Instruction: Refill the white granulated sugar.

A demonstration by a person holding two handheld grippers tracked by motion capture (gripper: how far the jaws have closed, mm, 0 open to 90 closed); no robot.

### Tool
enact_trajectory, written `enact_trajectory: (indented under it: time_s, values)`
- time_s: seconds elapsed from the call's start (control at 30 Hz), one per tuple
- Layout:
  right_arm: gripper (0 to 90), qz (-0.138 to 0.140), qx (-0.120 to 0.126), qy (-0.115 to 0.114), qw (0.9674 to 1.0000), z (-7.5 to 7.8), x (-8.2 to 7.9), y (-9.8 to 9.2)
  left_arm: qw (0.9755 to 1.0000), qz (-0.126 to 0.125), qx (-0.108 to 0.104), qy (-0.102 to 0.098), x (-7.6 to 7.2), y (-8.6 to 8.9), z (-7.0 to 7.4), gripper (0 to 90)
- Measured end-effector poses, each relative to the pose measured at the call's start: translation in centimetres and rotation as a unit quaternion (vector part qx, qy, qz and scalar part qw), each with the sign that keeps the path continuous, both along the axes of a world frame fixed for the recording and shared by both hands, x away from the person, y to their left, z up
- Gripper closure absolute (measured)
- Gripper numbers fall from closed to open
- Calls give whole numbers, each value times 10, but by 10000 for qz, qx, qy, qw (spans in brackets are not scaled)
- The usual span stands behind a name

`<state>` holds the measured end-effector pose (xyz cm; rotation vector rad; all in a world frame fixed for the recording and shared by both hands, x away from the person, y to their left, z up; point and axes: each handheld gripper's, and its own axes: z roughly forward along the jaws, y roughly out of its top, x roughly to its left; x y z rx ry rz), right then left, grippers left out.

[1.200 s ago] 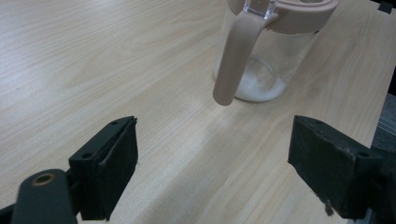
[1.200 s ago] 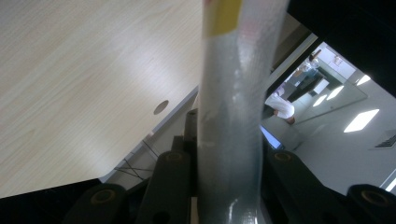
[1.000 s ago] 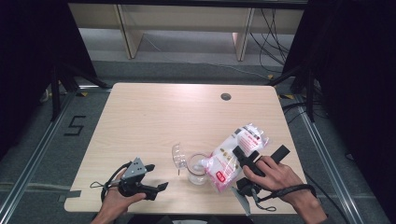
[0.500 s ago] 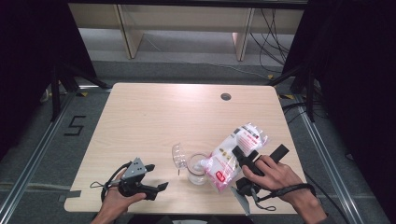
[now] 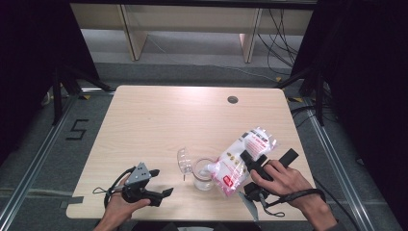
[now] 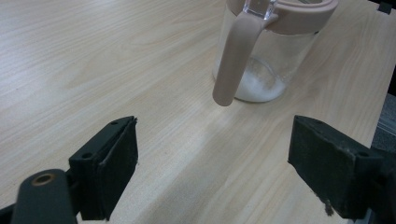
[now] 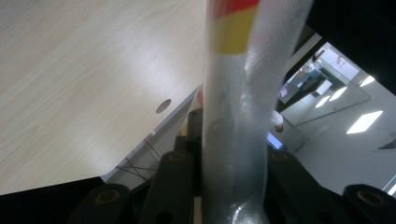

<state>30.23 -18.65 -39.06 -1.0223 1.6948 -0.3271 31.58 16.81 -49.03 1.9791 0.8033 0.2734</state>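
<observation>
Nothing has shifted: bag (image 5: 243, 161) is kept pinched by right gripper (image 5: 251, 165) jaws, tipped into jar (image 5: 203, 174); left gripper (image 5: 161, 193) jaws gape empty, so pouring continues.

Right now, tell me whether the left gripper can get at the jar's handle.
Probably yes. The left gripper is open, and bare table lies between its jaws and the jar, whose handle faces it.

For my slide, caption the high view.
Right gripper tips a white bag into a glass jar; left gripper rests open.
</observation>
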Motion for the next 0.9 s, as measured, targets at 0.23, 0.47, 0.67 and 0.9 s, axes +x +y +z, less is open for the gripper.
enact_trajectory:
  time_s: [0.23,0.47,0.67,0.9]
  values:
    - [799,-21,20,-29,10000,1,-1,-1,10000,3,0,-1,0,0,0,155]
    - [799,13,37,-32,10000,1,-1,0,10000,14,0,-6,0,0,0,155]
    - [800,25,17,29,10000,-1,0,0,10000,-8,13,-22,0,1,1,155]
    - [800,15,31,0,10000,1,1,-1,10000,-27,-2,-63,1,1,1,155]
